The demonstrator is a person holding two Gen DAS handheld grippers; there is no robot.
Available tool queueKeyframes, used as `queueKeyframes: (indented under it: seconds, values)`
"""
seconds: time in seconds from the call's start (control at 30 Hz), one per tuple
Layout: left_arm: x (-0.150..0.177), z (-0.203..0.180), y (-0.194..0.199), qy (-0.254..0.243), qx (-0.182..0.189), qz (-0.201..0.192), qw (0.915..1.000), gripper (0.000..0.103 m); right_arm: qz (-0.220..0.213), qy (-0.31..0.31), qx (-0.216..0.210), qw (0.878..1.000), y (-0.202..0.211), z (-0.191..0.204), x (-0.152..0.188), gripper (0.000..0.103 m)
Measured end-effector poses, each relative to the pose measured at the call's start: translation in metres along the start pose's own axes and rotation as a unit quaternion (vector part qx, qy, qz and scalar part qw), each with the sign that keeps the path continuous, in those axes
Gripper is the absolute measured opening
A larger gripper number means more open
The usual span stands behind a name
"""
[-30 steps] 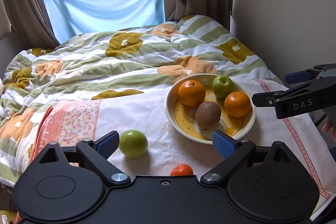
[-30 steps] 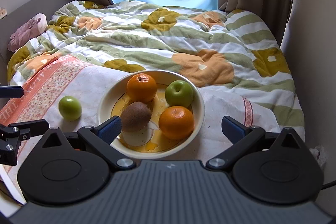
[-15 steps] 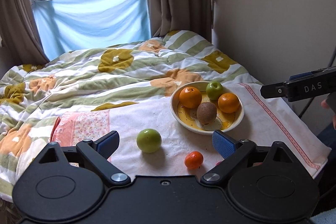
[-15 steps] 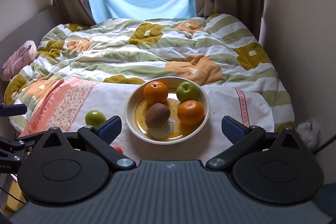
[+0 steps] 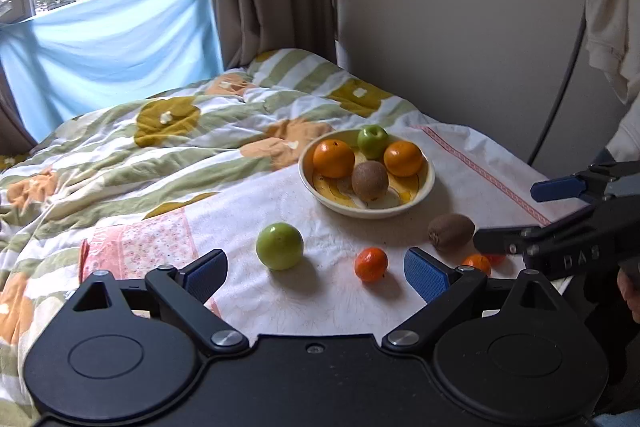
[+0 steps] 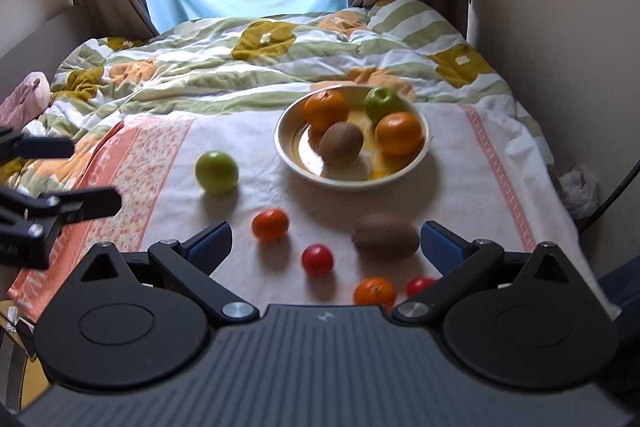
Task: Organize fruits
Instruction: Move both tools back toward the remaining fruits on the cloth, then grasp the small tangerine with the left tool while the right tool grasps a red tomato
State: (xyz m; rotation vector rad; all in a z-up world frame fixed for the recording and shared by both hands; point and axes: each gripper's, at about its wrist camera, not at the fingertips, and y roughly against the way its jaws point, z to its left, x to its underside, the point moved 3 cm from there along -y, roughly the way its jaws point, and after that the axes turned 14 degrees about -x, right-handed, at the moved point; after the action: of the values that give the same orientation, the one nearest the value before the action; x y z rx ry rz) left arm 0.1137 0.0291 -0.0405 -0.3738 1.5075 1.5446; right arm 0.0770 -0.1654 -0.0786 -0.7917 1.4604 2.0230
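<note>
Six loose fruits lie on the white cloth with pink floral borders (image 6: 496,163) spread over the foot of the bed (image 6: 280,43), listed from left to right in the right wrist view. Nearest the cloth's left border sits a round green apple (image 6: 216,167). Next comes a small orange mandarin (image 6: 270,224), then a small red tomato (image 6: 317,259). Toward the cloth's near edge lie a second small mandarin (image 6: 374,292) and a second red tomato (image 6: 420,285), both partly hidden by the gripper body. Just beyond them rests a brown fuzzy kiwi (image 6: 386,236). At the cloth's far middle stands a cream bowl with yellow interior (image 6: 285,151), already holding two oranges, a green apple and a kiwi.

Compared with the views one second and half a second earlier, both cameras have drawn back and risen: the bowl appears smaller and farther off, and the near-edge fruits, previously out of frame, are now exposed. The left gripper (image 5: 316,273) has its blue pads wide apart and holds nothing; the right gripper (image 6: 326,241) is likewise spread and empty. Neither touches any fruit.

Judged from this layout, the retreat marks a pause between placements, not completion: six pieces are yet to be collected, and the bowl is probably their destination. The round fruits are likely to roll on the soft bed if nudged.
</note>
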Motion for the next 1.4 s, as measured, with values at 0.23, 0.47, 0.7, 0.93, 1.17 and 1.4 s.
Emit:
queueKeyframes:
  seconds: [0.23, 0.47, 0.7, 0.93, 1.17, 1.4]
  values:
    - [0.011, -0.004, -0.033, -0.034, 0.039, 0.02, 0.9985, 0.097, 0.033, 0.014, 0.0, 0.999, -0.03, 0.009, 0.026, 0.103]
    - [0.019, -0.027, -0.075, -0.058, 0.062, 0.03, 0.9959, 0.087, 0.051, 0.032, 0.001, 0.998, -0.06, 0.001, 0.033, 0.097]
    - [0.02, -0.053, -0.117, -0.073, 0.09, 0.048, 0.9921, 0.073, 0.076, 0.065, -0.007, 0.995, -0.093, -0.007, 0.039, 0.082]
    - [0.018, -0.073, -0.141, -0.088, 0.104, 0.063, 0.9886, 0.063, 0.079, 0.057, -0.014, 0.995, -0.103, -0.015, 0.035, 0.077]
    - [0.02, -0.079, -0.157, -0.09, 0.106, 0.084, 0.9867, 0.041, 0.089, 0.053, -0.021, 0.994, -0.113, -0.019, 0.033, 0.07]
    - [0.02, -0.077, -0.154, -0.091, 0.099, 0.084, 0.9874, 0.039, 0.095, 0.052, -0.025, 0.994, -0.118, -0.021, 0.031, 0.065]
